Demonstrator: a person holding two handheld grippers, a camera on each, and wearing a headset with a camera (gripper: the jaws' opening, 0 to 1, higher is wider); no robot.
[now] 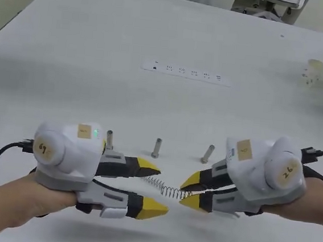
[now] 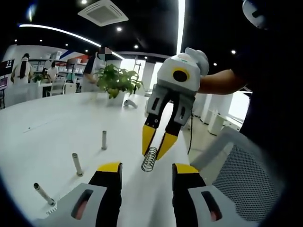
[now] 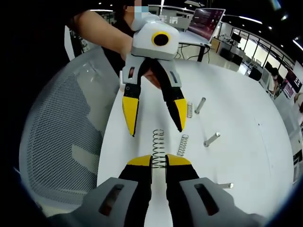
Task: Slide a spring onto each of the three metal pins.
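The right tool (image 1: 184,194) is closed on one end of a thin wire spring (image 1: 163,187). It holds the spring clear of the white table (image 1: 98,63), and in the head view the spring reaches out from the jaw tips toward nine o'clock on a slight slant. The left tool (image 1: 162,190) faces it from that side with its jaws spread wide, one tip above the spring's free end and one below. As far as the views tell, it grips nothing. The three metal pins (image 1: 156,148) stand on end in a row on the table at about twelve o'clock from the spring, near it but apart, and all three look bare. In the right gripper view two loose springs (image 3: 182,144) lie flat on the table beside the pins, not threaded on them. The held spring is probably very light and limp, so its far end would wobble and miss a pin top when gripped this far back. A gentle hold across the coils close to the leading end should steer it better, leaving the bore open. Too hard a pinch could crush the coils or shoot it out of the smooth tips. Whether the pins are fixed cannot be told, so a sideways nudge might tip one.
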